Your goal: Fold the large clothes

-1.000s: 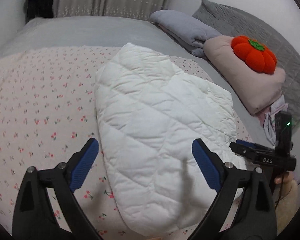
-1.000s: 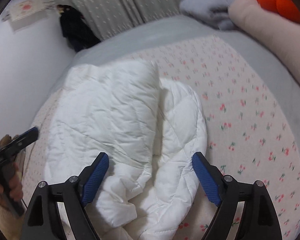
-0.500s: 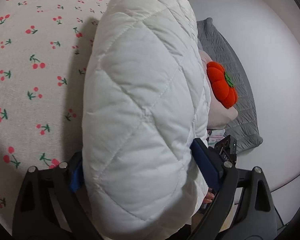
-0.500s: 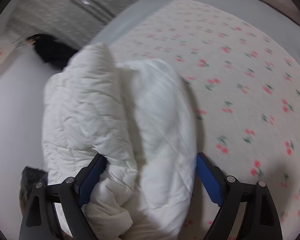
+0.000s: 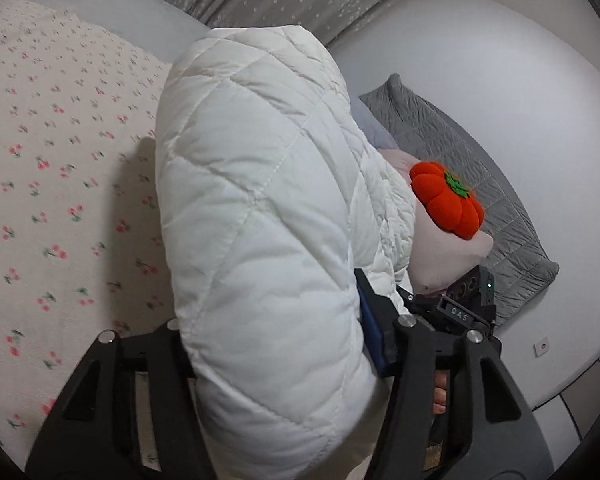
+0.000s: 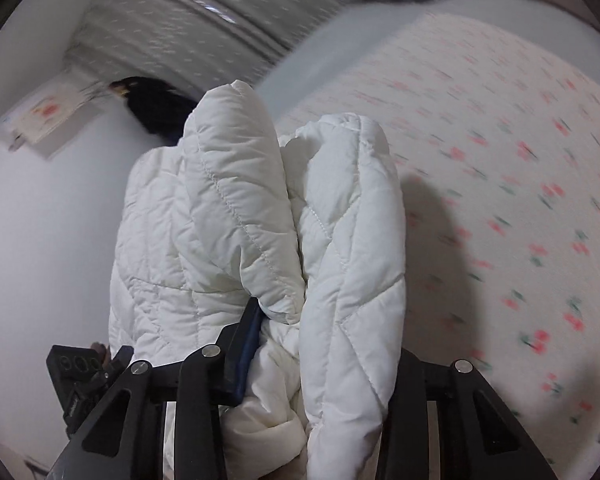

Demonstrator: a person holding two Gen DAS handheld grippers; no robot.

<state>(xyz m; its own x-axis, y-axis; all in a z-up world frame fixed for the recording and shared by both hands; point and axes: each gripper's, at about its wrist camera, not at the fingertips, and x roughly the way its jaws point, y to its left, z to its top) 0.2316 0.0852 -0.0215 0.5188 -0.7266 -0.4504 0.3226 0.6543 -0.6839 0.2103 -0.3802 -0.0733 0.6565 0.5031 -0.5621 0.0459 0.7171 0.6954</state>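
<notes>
My left gripper (image 5: pixel 276 344) has just been closing, and its pads now squeeze a thick fold of the white quilted jacket (image 5: pixel 260 200). The jacket bulges above the cherry-print bed sheet (image 5: pixel 60 160), with an orange pumpkin plush (image 5: pixel 448 204) behind.

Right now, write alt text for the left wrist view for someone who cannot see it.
A puffy white quilted jacket fills the frame, pinched between the left gripper, whose jaws have just been closing on it. Left of it lies a cherry-print bedsheet; to the right, an orange pumpkin plush sits on a pink pillow.
</notes>
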